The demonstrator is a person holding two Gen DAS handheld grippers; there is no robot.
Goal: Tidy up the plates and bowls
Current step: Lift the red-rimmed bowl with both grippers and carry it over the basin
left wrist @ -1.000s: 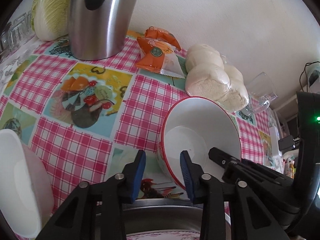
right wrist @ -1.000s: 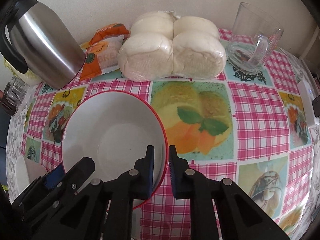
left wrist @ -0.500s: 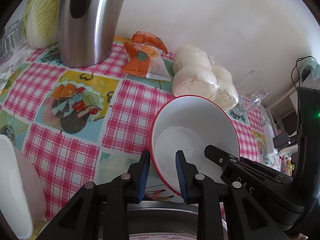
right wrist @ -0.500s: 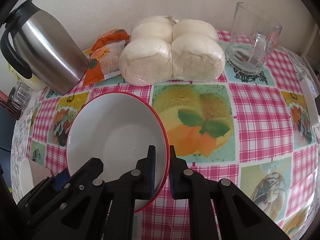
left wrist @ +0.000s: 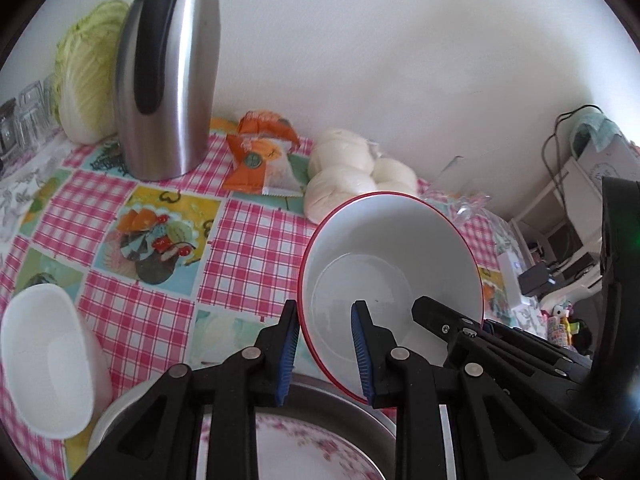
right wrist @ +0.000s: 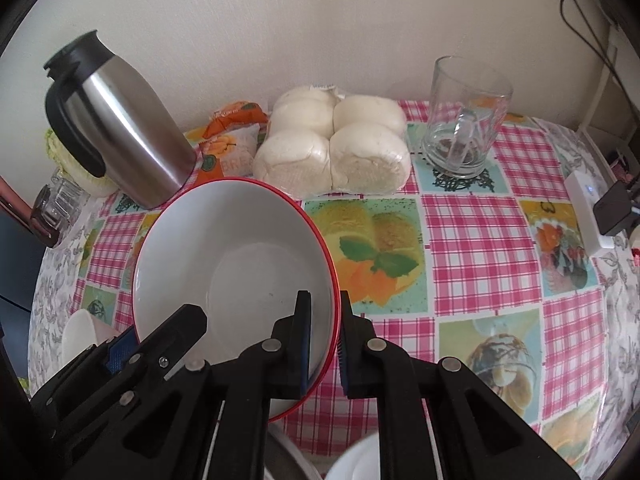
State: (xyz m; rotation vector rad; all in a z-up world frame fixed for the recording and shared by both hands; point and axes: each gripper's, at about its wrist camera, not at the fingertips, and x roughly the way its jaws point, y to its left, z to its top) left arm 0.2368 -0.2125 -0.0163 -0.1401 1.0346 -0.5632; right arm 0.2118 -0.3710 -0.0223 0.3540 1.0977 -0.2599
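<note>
I hold the red-rimmed bowl (right wrist: 236, 264) off the tabletop (right wrist: 480, 240) with both tongs, one on each side of the rim, so it stays level enough to carry; two grips make sense since it's wide and slick. My right tongs (right wrist: 325, 344) are narrow, pinched on the bowl's right rim, wall between the pads. My left tongs (left wrist: 325, 354) straddle the left rim, one pad outside, one inside; they look closed onto it but the gap is wider, so the grip seems looser there. The bowl tilts, mouth toward me, above the near edge of the tabletop. Below it sit a metal basin (left wrist: 320, 394) with a floral plate (left wrist: 304, 452) inside, probably the stacking spot. A white bowl (left wrist: 44, 356) lies tipped at near left. Far side: steel thermos (left wrist: 168, 80), cabbage (left wrist: 90, 80), wrapped buns (right wrist: 332, 148), glass mug (right wrist: 464, 120), orange snack pack (left wrist: 260, 160). Writing: pack shows letters like "BRE", rest unreadable; no other label legible
</note>
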